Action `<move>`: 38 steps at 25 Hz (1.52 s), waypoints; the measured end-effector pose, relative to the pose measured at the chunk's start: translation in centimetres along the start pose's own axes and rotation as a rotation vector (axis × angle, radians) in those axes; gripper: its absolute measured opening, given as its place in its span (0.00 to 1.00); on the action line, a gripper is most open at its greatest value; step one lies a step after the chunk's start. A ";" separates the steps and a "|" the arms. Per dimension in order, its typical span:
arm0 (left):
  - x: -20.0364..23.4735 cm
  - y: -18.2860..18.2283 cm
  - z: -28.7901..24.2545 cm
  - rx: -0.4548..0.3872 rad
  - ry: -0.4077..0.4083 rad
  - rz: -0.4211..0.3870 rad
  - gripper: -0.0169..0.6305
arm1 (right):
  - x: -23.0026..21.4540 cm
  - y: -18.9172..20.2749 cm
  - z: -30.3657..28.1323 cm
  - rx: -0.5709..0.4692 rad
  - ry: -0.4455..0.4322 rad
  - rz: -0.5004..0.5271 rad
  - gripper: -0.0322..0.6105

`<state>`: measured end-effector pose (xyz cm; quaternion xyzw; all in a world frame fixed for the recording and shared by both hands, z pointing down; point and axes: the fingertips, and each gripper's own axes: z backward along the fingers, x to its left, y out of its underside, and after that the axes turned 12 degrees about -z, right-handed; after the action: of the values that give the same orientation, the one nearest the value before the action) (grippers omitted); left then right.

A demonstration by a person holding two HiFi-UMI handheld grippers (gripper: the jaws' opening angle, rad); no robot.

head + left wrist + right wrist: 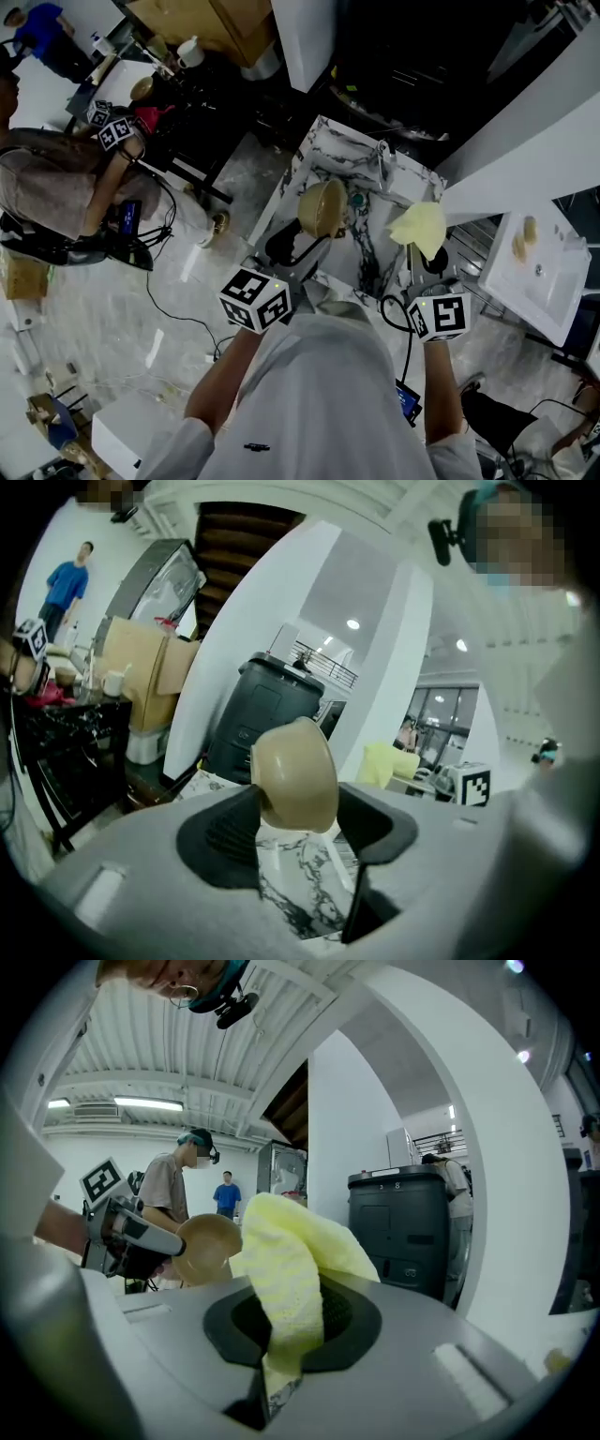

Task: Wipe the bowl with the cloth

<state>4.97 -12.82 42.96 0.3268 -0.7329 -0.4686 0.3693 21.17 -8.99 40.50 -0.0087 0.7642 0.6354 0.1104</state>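
Right gripper view alone shows claw pinching cloth.

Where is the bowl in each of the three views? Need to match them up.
Head view: the bowl sits just above centre.
Left gripper view: dead centre, clamped in the left claw.
Right gripper view: left of centre, just left of the cloth that the right claw holds.
Shared landmark: the yellow cloth, on the bowl's right in all three views.
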 end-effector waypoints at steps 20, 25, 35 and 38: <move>1.6 2.1 1.4 -0.001 -0.140 -0.145 0.43 | -1.3 6.2 1.5 0.078 0.142 -0.062 0.09; 1.4 2.3 1.8 0.004 -0.138 -0.140 0.43 | -0.2 6.4 1.6 0.093 0.121 -0.060 0.09; 2.0 2.1 2.3 -0.006 -0.138 -0.134 0.43 | 2.1 6.2 1.0 0.106 0.060 -0.045 0.09; 1.8 2.4 2.5 -0.006 -0.137 -0.133 0.43 | 2.4 5.9 1.0 0.094 0.061 -0.049 0.09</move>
<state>1.57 -12.41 44.86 0.3409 -0.7315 -0.5157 0.2875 18.04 -6.55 45.59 -0.0416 0.7958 0.5954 0.1028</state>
